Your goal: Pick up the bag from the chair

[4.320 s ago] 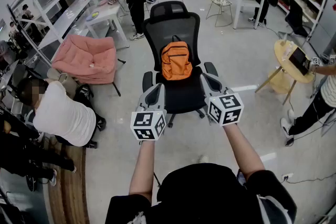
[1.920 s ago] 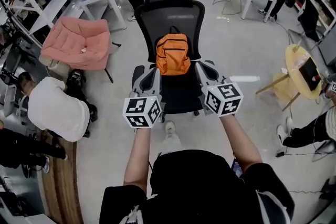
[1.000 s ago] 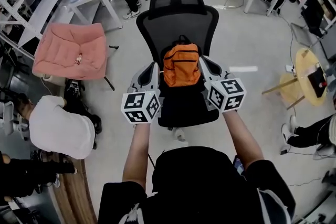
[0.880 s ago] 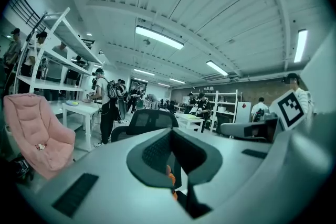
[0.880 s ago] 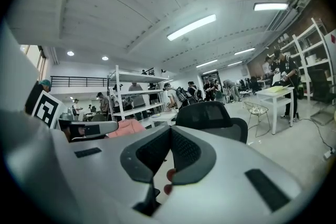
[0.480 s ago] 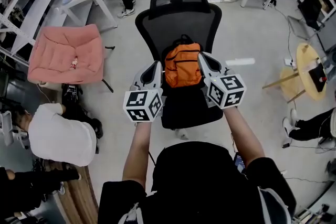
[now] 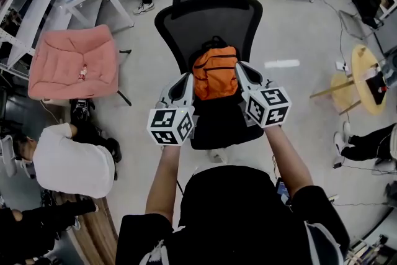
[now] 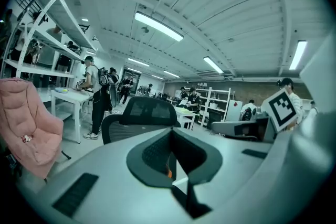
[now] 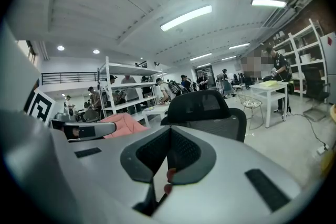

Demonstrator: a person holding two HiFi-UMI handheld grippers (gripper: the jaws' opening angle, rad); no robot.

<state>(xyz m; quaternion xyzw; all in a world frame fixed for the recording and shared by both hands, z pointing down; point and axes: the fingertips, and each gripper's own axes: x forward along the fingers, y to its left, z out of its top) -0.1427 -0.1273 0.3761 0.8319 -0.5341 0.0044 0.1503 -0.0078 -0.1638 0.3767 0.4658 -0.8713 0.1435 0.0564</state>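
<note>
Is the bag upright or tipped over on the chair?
Upright: the bag stands against the chair backrest, handle loop on top.

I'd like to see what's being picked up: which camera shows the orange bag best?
The head view. There the orange bag shows nearly whole, propped against the back of the chair. The left gripper view and the right gripper view each show only a sliver of orange through the narrow slit between the jaws.

Both arms are stretched forward, the left forearm (image 7: 162,186) and right forearm (image 7: 286,164) bare. The left gripper (image 7: 185,79) sits just left of the bag (image 7: 214,73) and the right gripper (image 7: 241,67) just right of it. Each gripper's fingers are pressed together, holding nothing.
</note>
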